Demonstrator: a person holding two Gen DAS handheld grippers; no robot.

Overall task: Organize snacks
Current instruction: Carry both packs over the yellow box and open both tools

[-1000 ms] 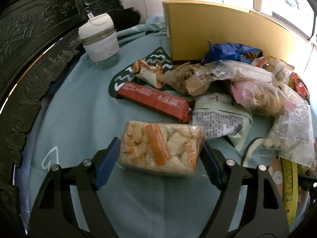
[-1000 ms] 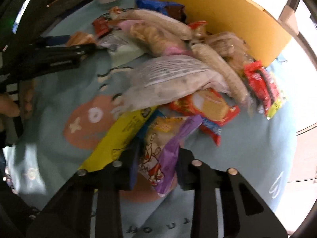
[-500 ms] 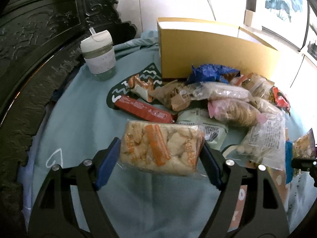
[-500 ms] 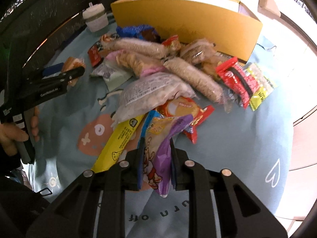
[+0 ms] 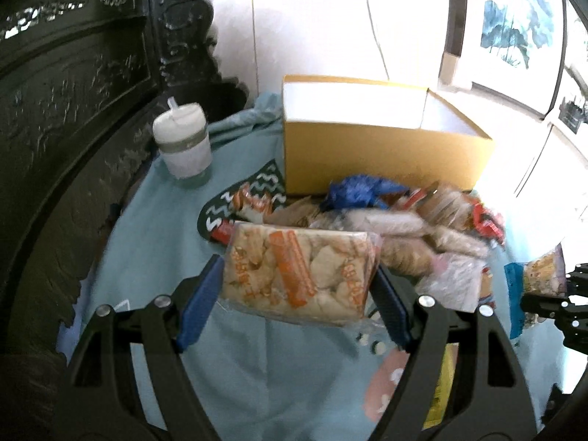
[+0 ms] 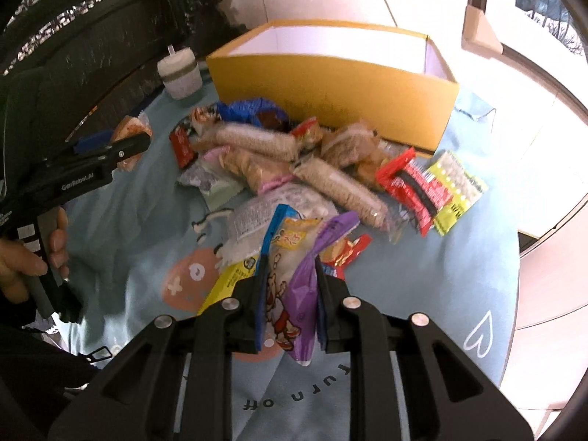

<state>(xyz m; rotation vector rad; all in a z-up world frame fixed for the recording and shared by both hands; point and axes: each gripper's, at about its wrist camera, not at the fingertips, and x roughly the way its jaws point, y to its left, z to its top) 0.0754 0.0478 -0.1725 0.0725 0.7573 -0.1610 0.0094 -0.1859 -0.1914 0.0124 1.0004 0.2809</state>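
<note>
My left gripper (image 5: pixel 299 279) is shut on a clear pack of pale crackers with an orange stripe (image 5: pixel 297 272) and holds it above the table. My right gripper (image 6: pixel 290 275) is shut on a purple and blue snack bag (image 6: pixel 294 268), also lifted. It shows at the right edge of the left wrist view (image 5: pixel 540 275). An open yellow cardboard box (image 5: pixel 382 154) (image 6: pixel 330 73) stands at the back of the table. A pile of wrapped snacks (image 6: pixel 294 161) lies in front of it.
A white lidded cup (image 5: pixel 185 147) (image 6: pixel 180 73) stands left of the box. Dark carved wooden furniture (image 5: pixel 73 92) lines the left side. A light blue cloth (image 6: pixel 459 275) covers the table. Red and yellow-green packs (image 6: pixel 430 187) lie at the pile's right.
Both grippers have risen with their packs. The open top of the yellow box has come into view, and the pile looks farther below.
</note>
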